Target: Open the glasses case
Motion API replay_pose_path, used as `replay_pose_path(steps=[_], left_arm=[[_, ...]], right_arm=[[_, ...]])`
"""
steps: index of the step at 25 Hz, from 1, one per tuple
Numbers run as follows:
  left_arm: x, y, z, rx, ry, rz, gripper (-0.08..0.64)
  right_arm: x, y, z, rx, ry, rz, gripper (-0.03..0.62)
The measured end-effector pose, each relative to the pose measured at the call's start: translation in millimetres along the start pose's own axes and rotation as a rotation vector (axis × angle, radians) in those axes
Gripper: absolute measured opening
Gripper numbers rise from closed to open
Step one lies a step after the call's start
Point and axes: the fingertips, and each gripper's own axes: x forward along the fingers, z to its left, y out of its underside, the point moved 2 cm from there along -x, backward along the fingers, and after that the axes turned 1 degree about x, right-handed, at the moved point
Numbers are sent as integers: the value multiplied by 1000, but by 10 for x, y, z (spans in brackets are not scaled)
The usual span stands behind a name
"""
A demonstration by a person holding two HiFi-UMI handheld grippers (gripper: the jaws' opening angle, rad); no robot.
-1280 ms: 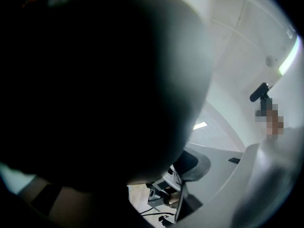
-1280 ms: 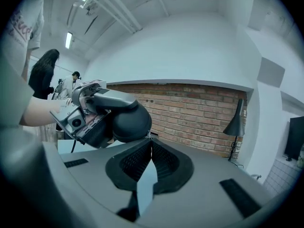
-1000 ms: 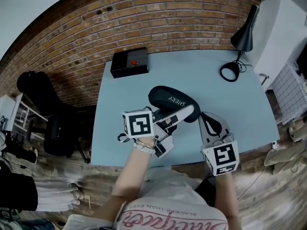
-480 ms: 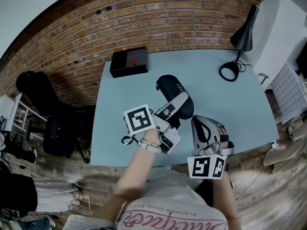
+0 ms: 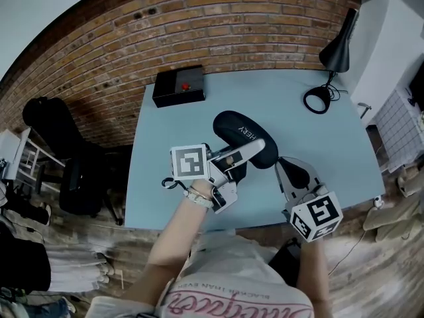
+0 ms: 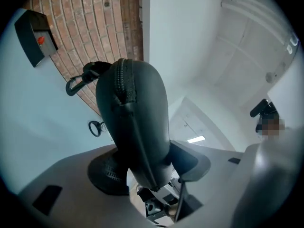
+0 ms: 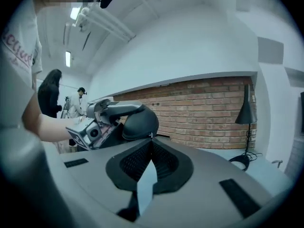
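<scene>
Brick makes up the wall [image 5: 199, 25] far ahead of both tools, beyond the pale blue counter [image 5: 159, 177] that spreads out under them. The left tool [image 6: 151, 165] has the black glasses case [image 5: 240, 130] between its jaws. They are closing on it, with the pads against its two sides near the close end. The rest of the case juts out ahead of the tool. A zip seam [image 6: 124, 82] runs along the case's edge, and it looks shut all the way.

The right tool [image 7: 151, 146] sits just to the right of the left one. Its jaws are drawn together to a narrow slit, and its tip is right at the case's near rounded end. Whether that tip pinches the zip pull cannot be told.

A black desk lamp [image 5: 334, 48] stands well ahead of the right tool and off to its right, near the counter's far corner. A flat black box [image 5: 167, 93] lies well ahead of the left tool by the wall, and a small red button [image 5: 185, 87] sits on top of it.
</scene>
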Motion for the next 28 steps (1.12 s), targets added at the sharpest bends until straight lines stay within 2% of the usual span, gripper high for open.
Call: replay_pose_path(steps=[3,6,9,15,20,25,28], left_arm=[[-13,-10,-56,10,59,59,265],[-23,13,-136,7,116,135,264],[-40,16,-193,14,144,188,262],[-54,56,-221,28,167,228,258],[-77,80,-239,1,188,243,258],[-70,212,-240,39,188,327,258],[-55,310,-218,99,169,387,258]], right_arm=[[-45,-27,73,-4,-133,-13,18],[-110,-76,129,-52,-269,-10,18],[-156,-119,135,-90,-357,-10,18],[-187,-144,82,-141,-394,-19,20],[-171,-205,87,-213,-367,-30,18],[-109,-287,53,-260,-358,-16,18],[-31,-356,49,-293,-339,-21,18]])
